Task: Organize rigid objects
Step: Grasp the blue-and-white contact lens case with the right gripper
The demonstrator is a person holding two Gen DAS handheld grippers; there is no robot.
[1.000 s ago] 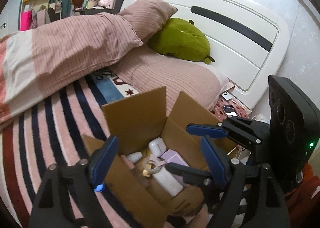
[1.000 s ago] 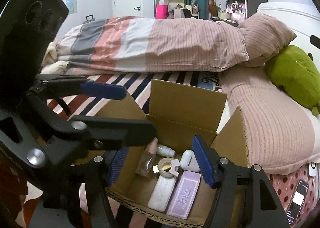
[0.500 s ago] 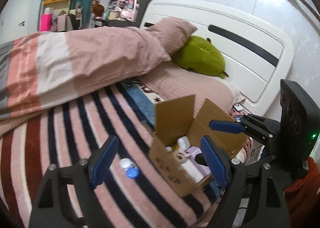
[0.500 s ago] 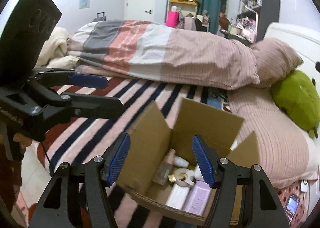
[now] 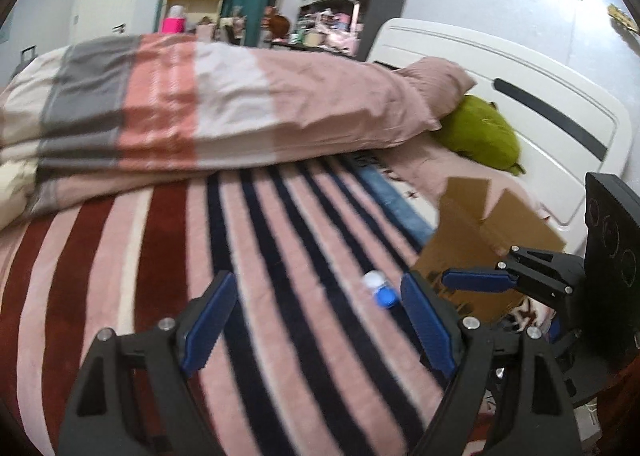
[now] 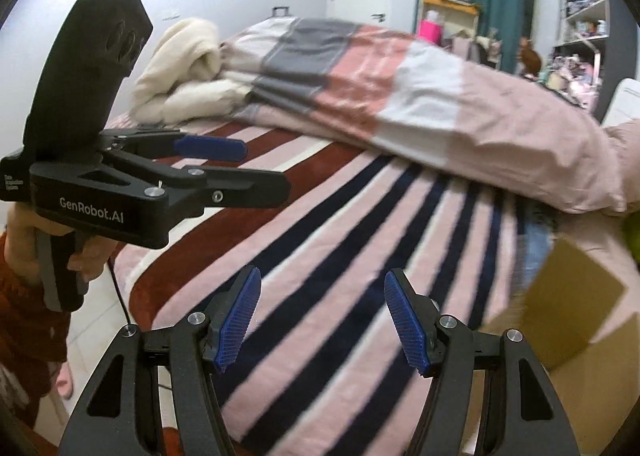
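A small white and blue container lies on the striped blanket, just left of the open cardboard box. My left gripper hovers open over the blanket, with the container ahead of its right finger and nothing between its pads. In the right wrist view my right gripper stands open and empty above the stripes, and the box sits blurred at the right edge. The left gripper shows there too, held by a hand at the left. The box's contents are hidden from both views.
A rolled striped duvet lies across the far side of the bed, with a pink pillow and a green plush toy by the white headboard. A cream blanket is bunched at the far corner. Tiled floor lies left of the bed.
Both grippers have swung left, away from over the box to over the striped blanket. The box has slid to the right edge of each view, and its contents are hidden now.
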